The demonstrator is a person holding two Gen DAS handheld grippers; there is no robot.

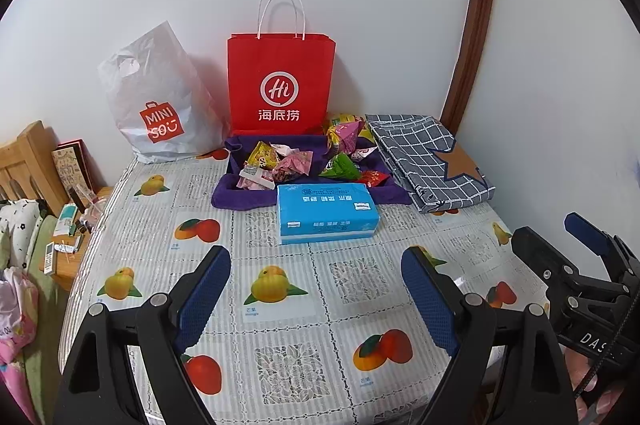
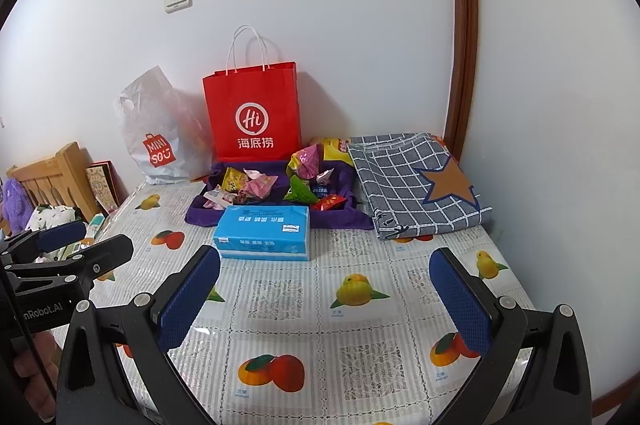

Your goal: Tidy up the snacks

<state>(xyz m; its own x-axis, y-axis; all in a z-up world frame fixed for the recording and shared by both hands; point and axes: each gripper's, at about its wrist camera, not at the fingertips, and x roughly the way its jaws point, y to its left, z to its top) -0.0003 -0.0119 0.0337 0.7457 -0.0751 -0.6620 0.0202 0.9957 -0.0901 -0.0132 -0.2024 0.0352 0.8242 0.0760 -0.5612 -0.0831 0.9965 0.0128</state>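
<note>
Snack packets point(image 1: 304, 161) heaped in a purple tray point(image 1: 236, 197) at the surface's point(image 1: 280, 325) far side, behind a blue tissue pack point(image 1: 326, 213). Left gripper point(image 1: 316, 289) and right gripper point(image 2: 324, 289): jaws wide, holding nothing, above bare tablecloth.

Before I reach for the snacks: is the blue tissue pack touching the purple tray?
Touching. In the left wrist view the blue tissue pack overlaps the purple tray's front edge with no gap.

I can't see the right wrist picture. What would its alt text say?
A purple tray of mixed snack packets sits at the far side of a fruit-patterned tablecloth, behind a blue tissue pack. A red paper bag and a white plastic bag stand against the wall, a folded checked cloth beside them. The right gripper frames the view, open and empty.
</note>
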